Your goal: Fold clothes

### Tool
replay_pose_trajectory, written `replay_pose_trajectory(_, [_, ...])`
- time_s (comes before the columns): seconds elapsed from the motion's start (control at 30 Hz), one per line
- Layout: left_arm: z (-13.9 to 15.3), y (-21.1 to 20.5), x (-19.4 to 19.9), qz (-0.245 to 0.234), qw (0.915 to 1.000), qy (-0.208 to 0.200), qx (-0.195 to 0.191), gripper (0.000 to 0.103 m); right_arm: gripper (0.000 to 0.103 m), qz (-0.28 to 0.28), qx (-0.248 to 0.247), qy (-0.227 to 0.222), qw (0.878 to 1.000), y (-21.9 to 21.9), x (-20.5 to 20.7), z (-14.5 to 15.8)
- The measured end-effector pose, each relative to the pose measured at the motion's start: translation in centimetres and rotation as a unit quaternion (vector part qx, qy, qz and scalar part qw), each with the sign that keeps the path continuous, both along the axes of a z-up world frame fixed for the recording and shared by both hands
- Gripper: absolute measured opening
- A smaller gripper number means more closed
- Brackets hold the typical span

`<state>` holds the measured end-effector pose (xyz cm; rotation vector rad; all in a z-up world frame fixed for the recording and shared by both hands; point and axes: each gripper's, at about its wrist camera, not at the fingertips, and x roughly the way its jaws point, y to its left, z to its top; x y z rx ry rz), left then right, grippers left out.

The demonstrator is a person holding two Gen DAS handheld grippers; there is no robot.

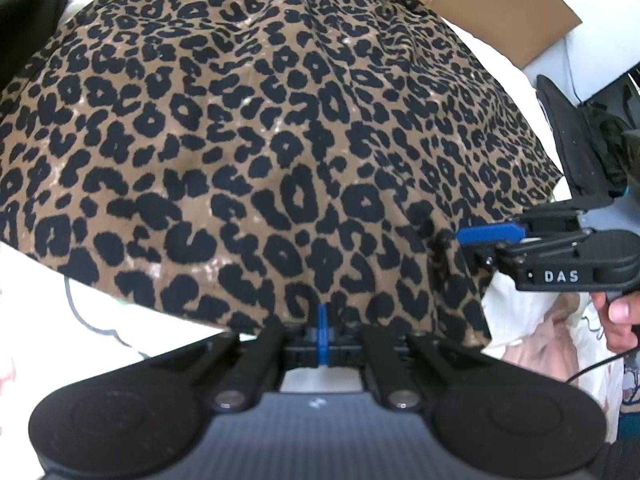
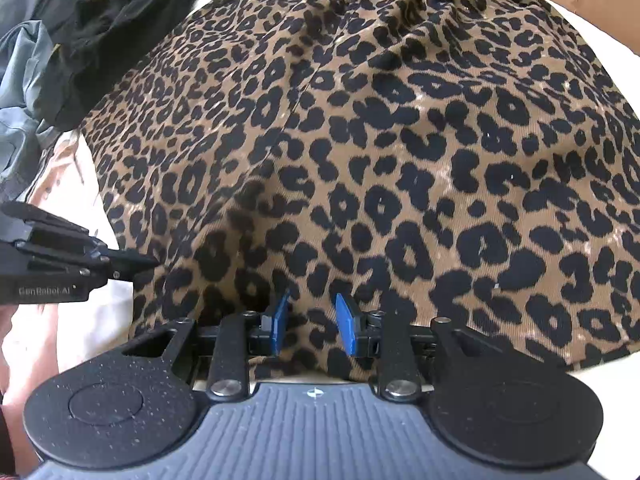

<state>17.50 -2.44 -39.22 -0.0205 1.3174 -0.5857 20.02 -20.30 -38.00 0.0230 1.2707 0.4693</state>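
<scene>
We see a leopard skirt (image 1: 280, 140) spread flat on a white bed (image 1: 24, 272), waistband far, hem near. Our left tool (image 1: 322, 336) is pinched shut on the hem; our right tool (image 2: 310, 322), beside it along the hem, stands open astride the hem. To fold well, we judge both need even grips before lifting. Dark clothes (image 2: 100, 28) lie left of the skirt. Its far edge is cut off.

Right gripper (image 1: 490, 236), side of body: "DAS", white lettering.
Left gripper (image 2: 136, 264), side of body: "GenRobot.AI", faint pale lettering.
</scene>
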Motion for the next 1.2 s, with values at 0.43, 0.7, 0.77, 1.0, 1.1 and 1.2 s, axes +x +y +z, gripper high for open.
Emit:
replay_pose_trajectory(0.43, [2.6, 6.2, 2.6, 0.079, 0.9964, -0.030, 0.007, 0.014, 0.033, 0.021, 0.000, 0.004, 1.000, -0.7, -0.6, 0.1])
replay_pose_trajectory(0.7, [3.9, 11.2, 5.3, 0.121, 0.9870, -0.080, 0.069, 0.028, 0.033, 0.028, -0.002, 0.003, 1.000, -0.7, -0.7, 0.2])
replay_pose_trajectory(0.77, [3.9, 12.5, 5.7, 0.136, 0.9837, -0.088, 0.078, 0.029, 0.034, 0.030, -0.004, 0.004, 1.000, -0.6, -0.7, 0.2])
replay_pose_trajectory(1.0, [2.9, 16.4, 7.3, 0.203, 0.9693, -0.104, 0.092, 0.033, 0.034, 0.037, -0.009, 0.005, 0.999, -0.5, -0.7, 0.2])
replay_pose_trajectory(1.1, [2.0, 17.5, 7.7, 0.231, 0.9630, -0.104, 0.092, 0.033, 0.034, 0.040, -0.012, 0.007, 0.999, -0.4, -0.6, 0.1])
replay_pose_trajectory(1.2, [1.3, 18.2, 8.0, 0.246, 0.9594, -0.108, 0.086, 0.033, 0.034, 0.041, -0.010, 0.007, 0.999, -0.4, -0.6, 0.0])
